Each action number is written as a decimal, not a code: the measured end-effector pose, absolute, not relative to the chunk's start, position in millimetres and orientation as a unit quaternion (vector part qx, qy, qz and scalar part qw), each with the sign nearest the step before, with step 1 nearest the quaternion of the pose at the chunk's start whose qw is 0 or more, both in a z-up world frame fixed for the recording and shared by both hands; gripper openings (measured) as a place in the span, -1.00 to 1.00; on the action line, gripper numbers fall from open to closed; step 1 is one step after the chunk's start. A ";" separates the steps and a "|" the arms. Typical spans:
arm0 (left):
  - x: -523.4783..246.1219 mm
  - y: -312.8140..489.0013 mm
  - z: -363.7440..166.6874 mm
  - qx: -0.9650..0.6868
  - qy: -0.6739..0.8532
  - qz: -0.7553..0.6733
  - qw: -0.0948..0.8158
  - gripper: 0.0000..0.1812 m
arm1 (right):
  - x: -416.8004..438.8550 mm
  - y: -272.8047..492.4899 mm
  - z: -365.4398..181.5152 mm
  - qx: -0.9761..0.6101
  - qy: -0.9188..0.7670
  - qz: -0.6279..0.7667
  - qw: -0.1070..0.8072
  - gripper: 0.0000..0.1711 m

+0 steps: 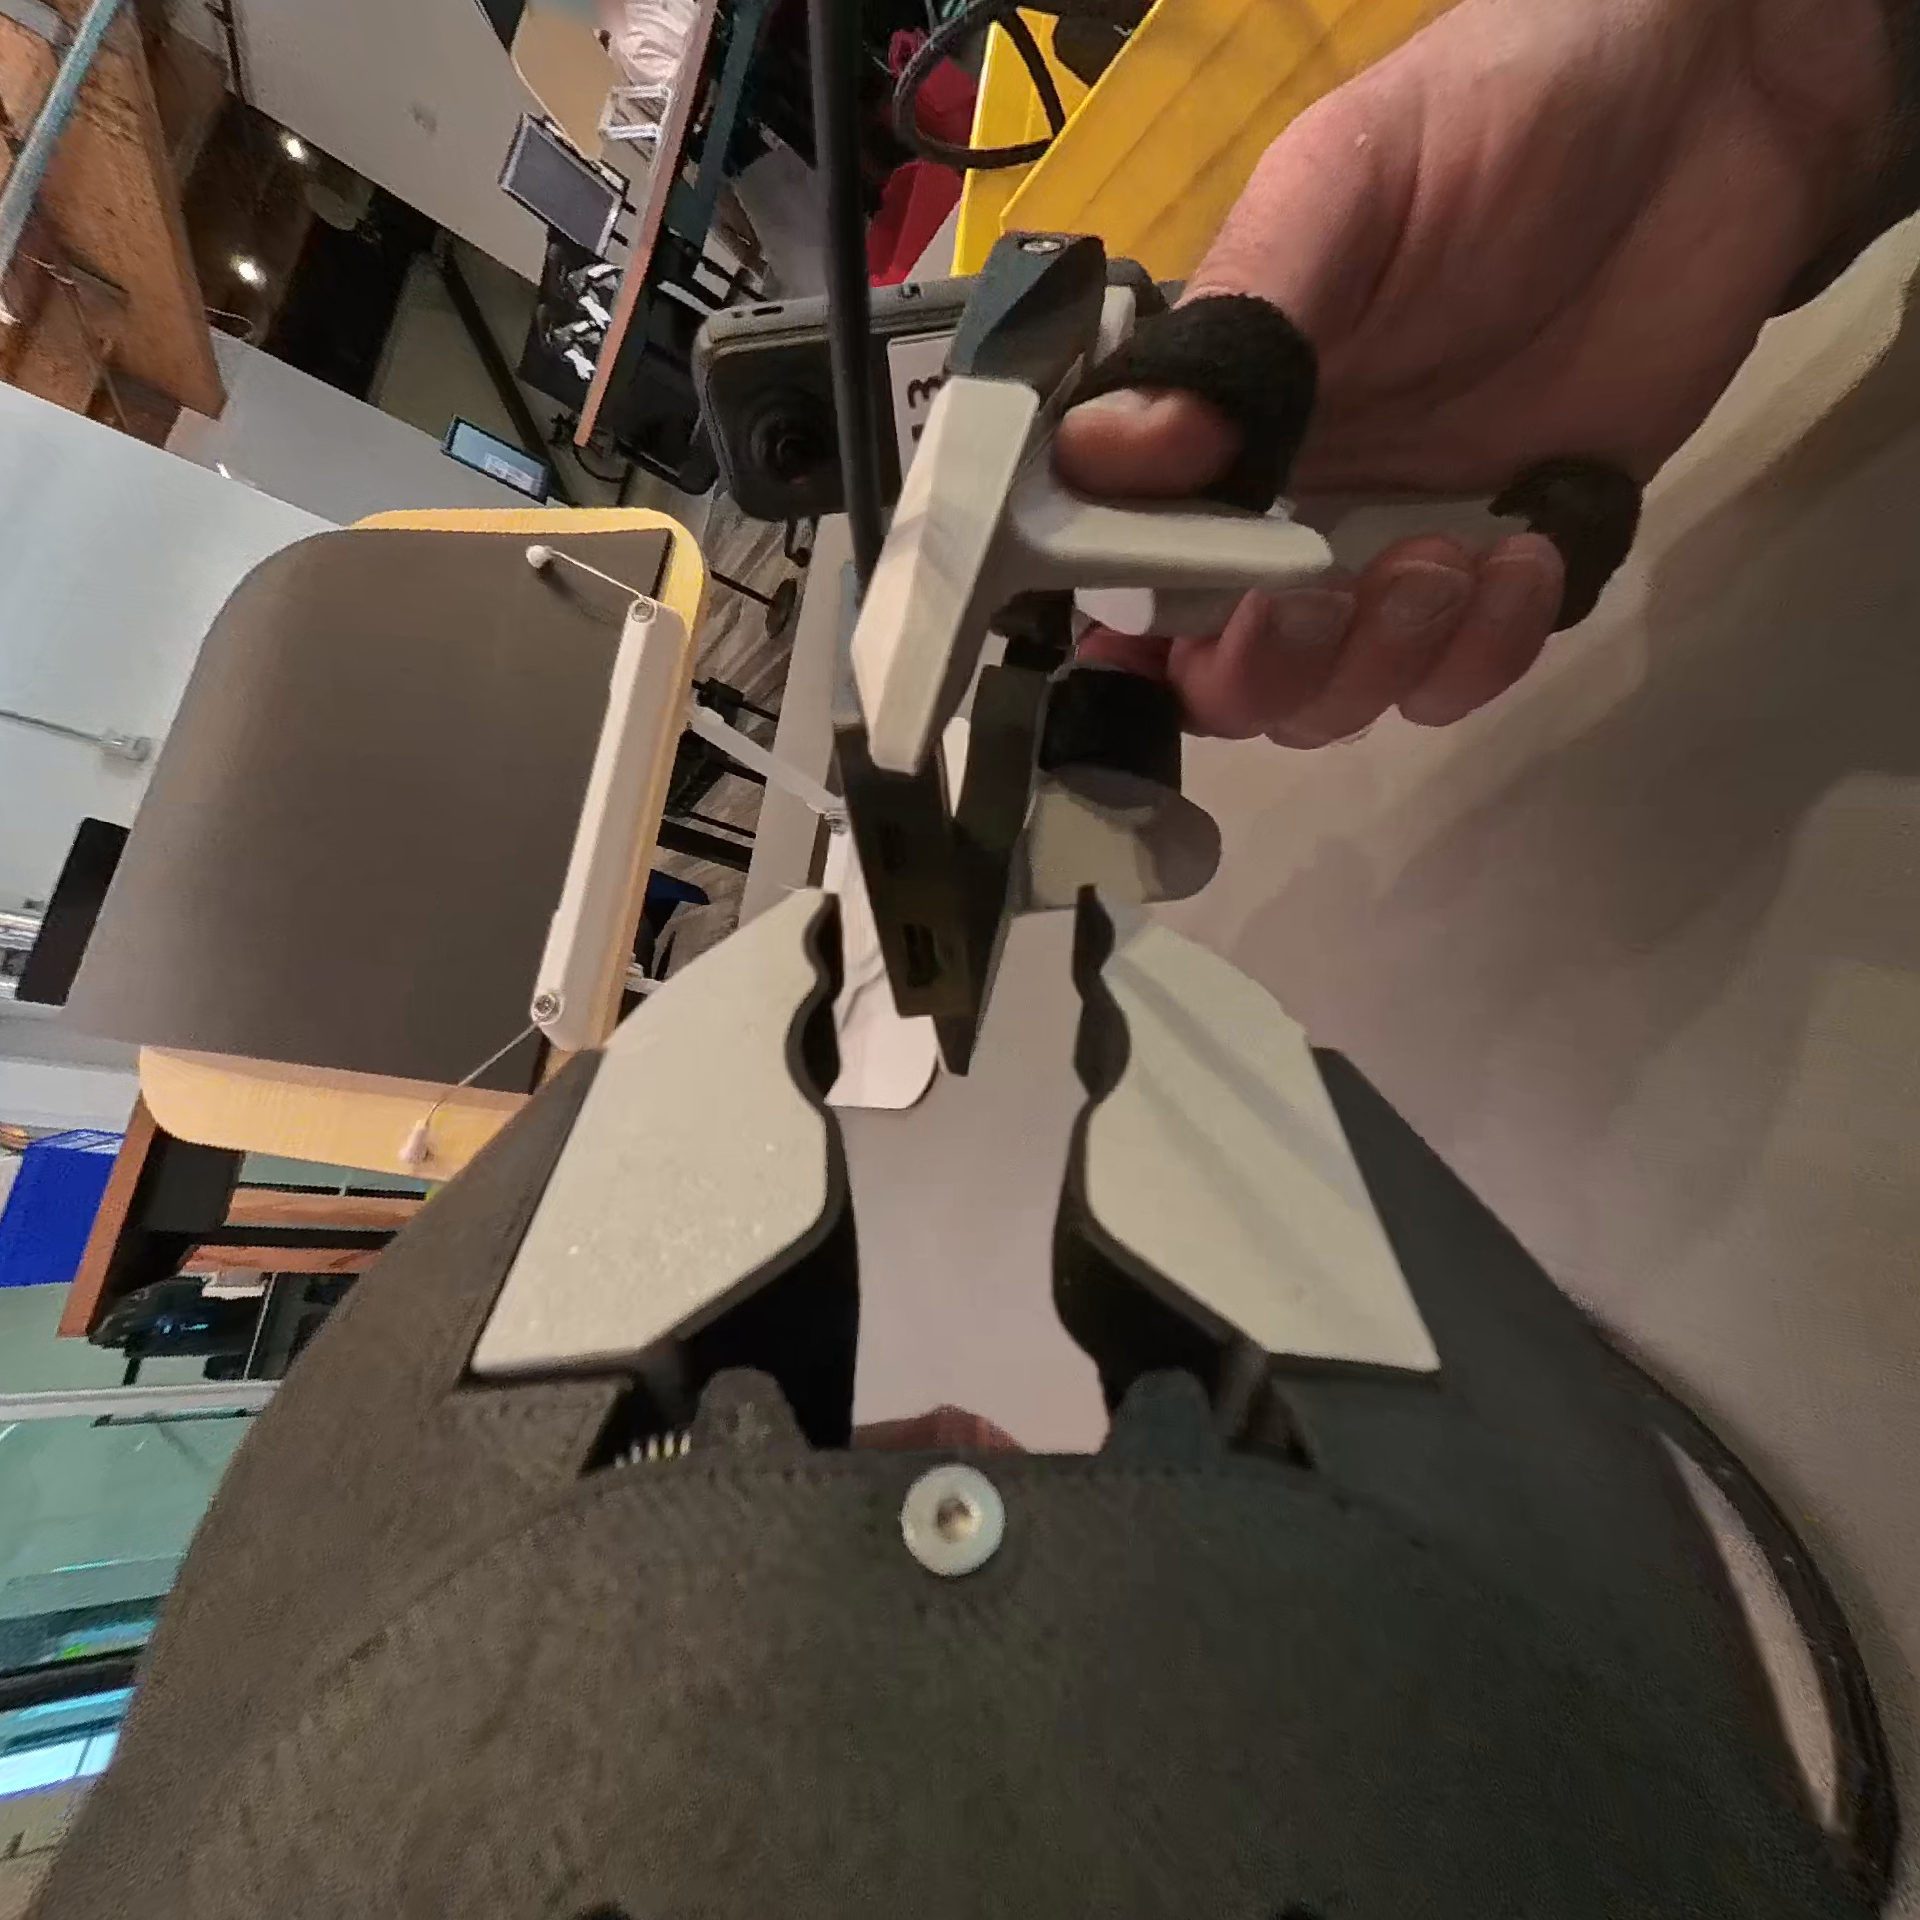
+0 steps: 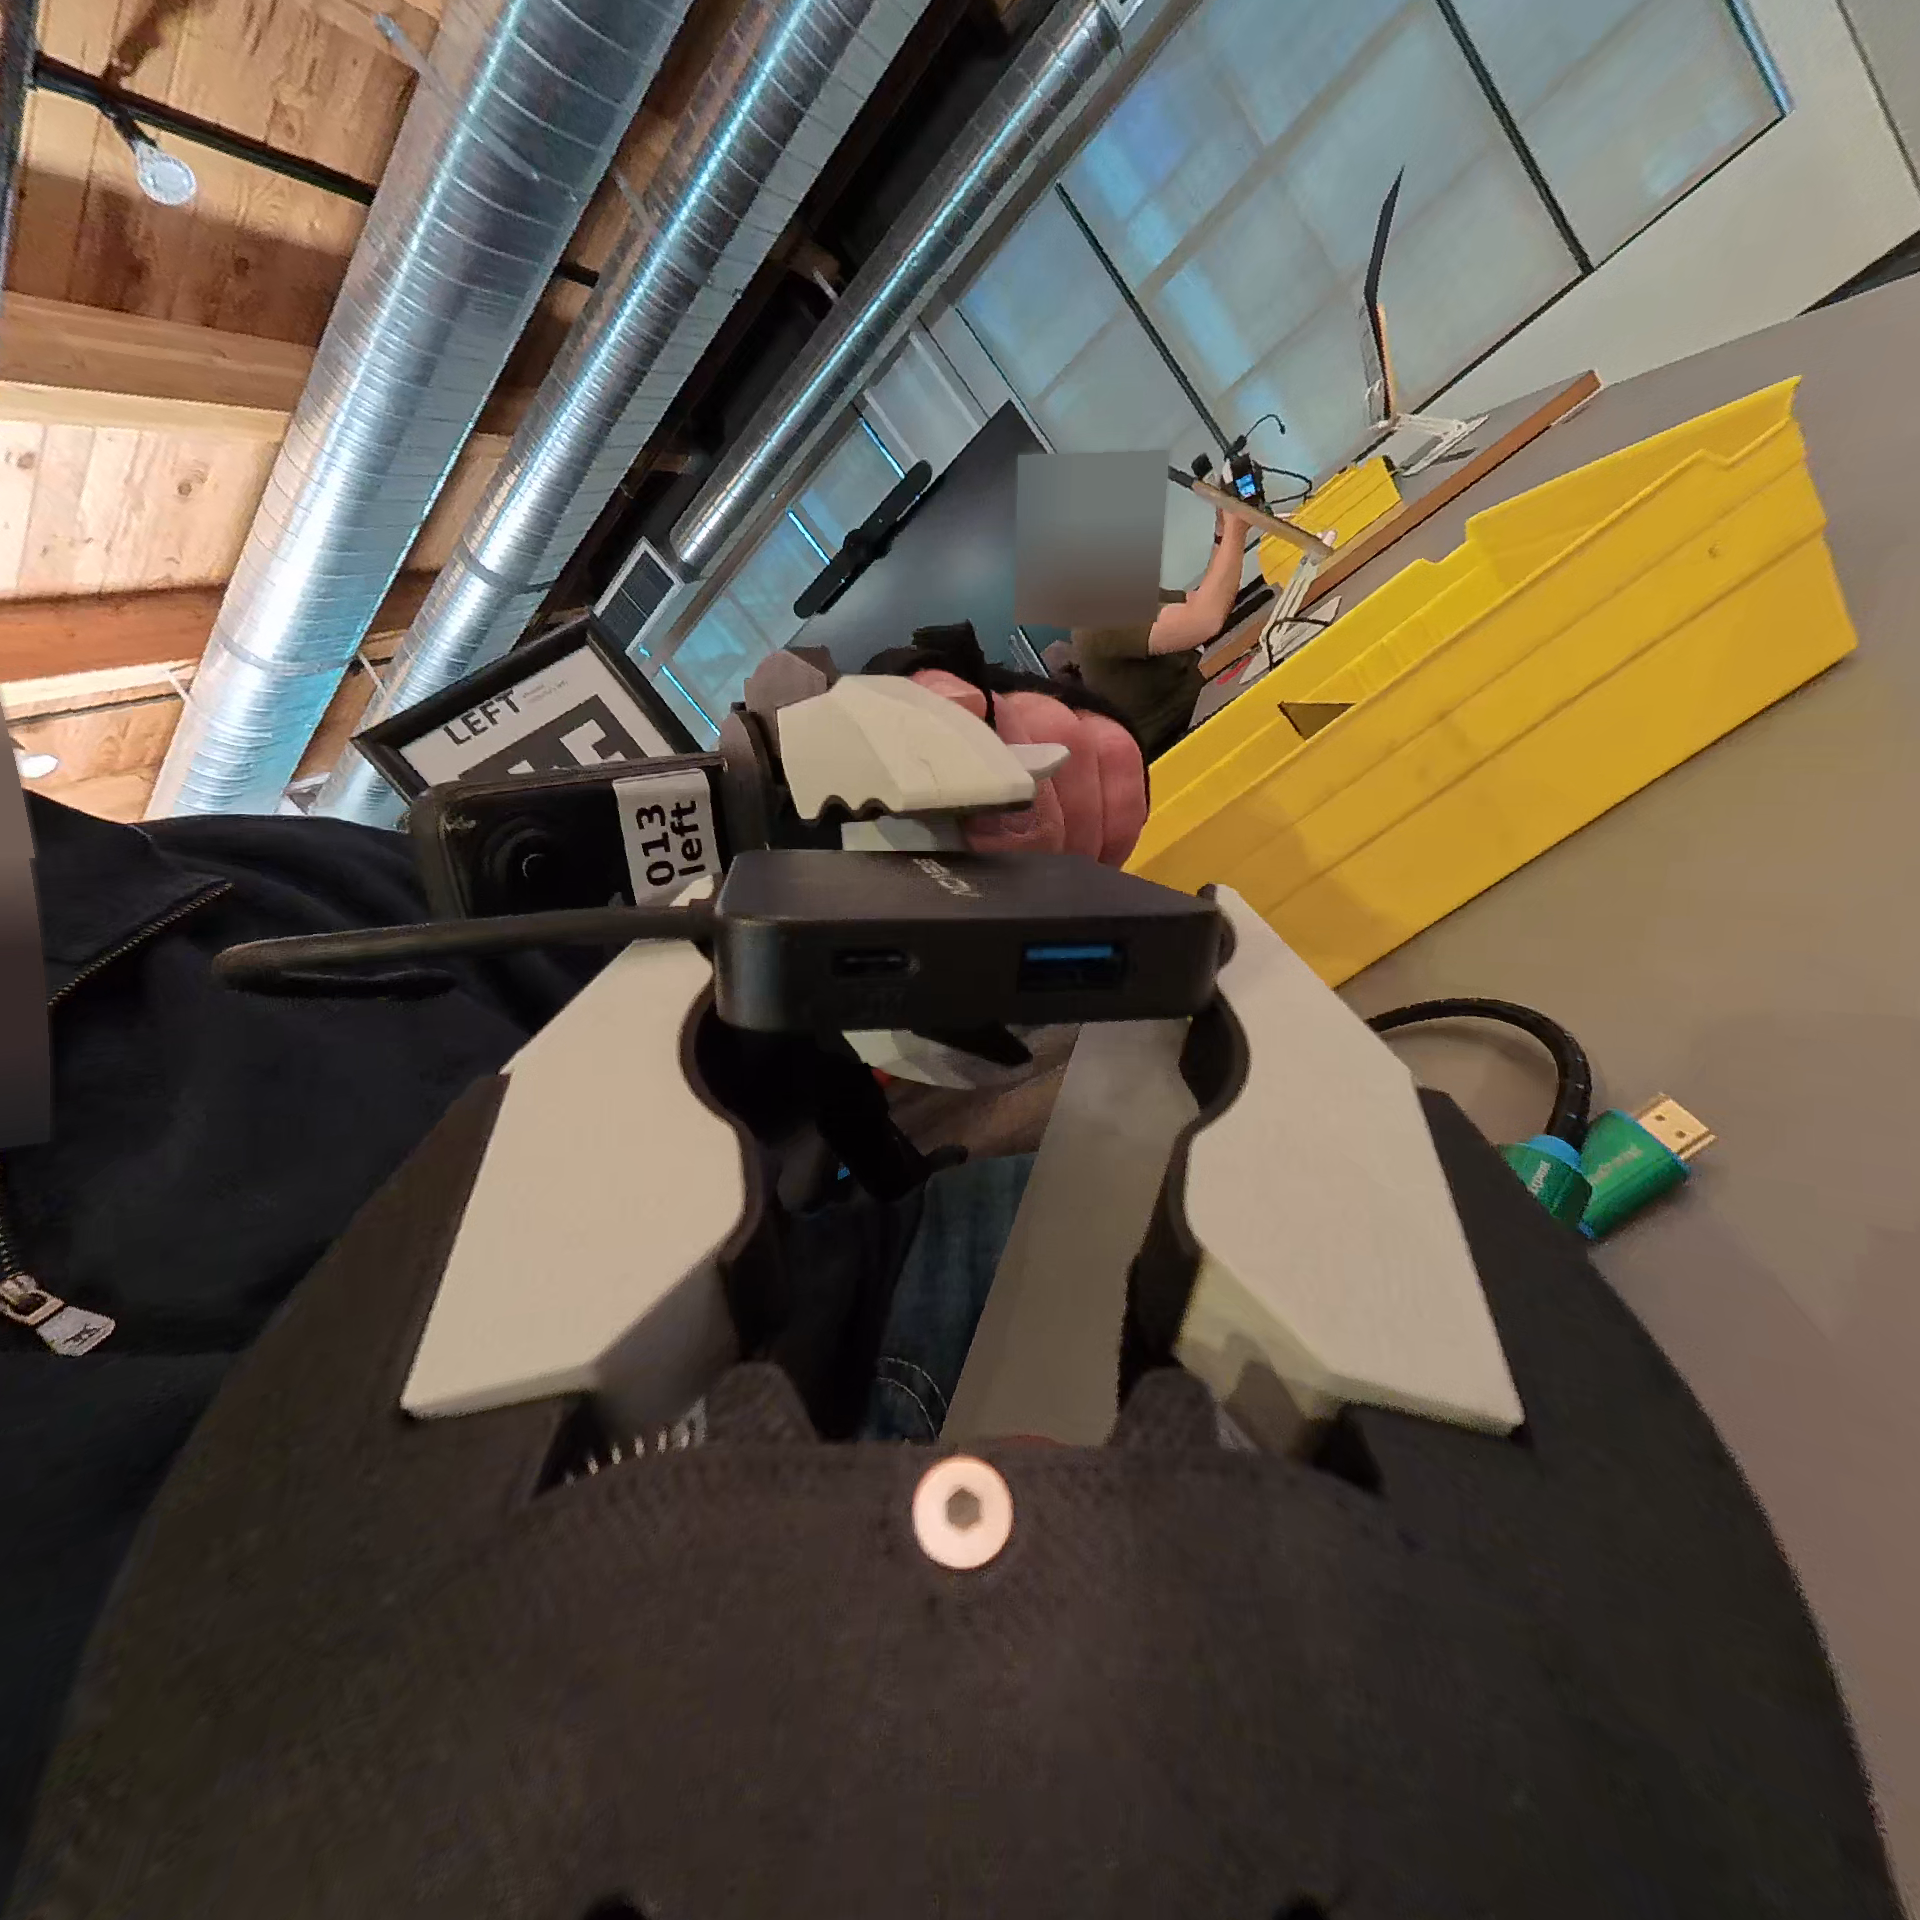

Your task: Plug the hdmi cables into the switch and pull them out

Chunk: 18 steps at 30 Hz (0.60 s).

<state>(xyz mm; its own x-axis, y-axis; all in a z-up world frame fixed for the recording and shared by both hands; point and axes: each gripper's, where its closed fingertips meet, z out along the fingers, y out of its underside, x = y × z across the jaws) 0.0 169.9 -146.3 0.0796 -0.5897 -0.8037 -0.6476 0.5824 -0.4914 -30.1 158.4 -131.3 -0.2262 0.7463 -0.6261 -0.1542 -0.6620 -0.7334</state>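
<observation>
My right gripper (image 2: 956, 966) is shut on the black switch (image 2: 935, 894) and holds it in the air by its two short ends. A side with two ports faces the camera. The switch's own black lead (image 2: 416, 945) trails off to the left. My left gripper (image 1: 956, 925) is open, its jaws standing on either side of the thin switch (image 1: 920, 935) without touching it. One of its fingers (image 2: 894, 764) shows above the switch in the right wrist view. An HDMI cable with a green plug (image 2: 1600, 1174) lies loose on the grey table (image 2: 1714, 987).
A yellow bin (image 2: 1507, 707) stands on the table behind the plug. A hand (image 1: 1455, 364) holds the right gripper's handle. A black panel with a yellow rim (image 1: 395, 779) stands to the left. A person sits at a far desk. Both grippers' tips are close together, under 4 cm apart.
</observation>
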 end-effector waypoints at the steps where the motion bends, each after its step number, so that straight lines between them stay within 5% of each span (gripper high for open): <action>1: 0.8 169.4 -146.0 -0.455 0.679 0.027 0.576 -0.55 | -30.4 158.3 -132.8 -0.545 -0.275 0.730 0.306 0.00; 5: 2.9 169.5 -145.2 -0.449 0.672 0.049 0.587 -0.82 | -37.2 153.7 -139.1 -0.554 -0.281 0.728 0.290 0.01; 18: 5.4 168.3 -148.7 -0.477 0.657 0.029 0.583 -0.81 | -36.3 158.0 -133.8 -0.549 -0.276 0.725 0.313 0.02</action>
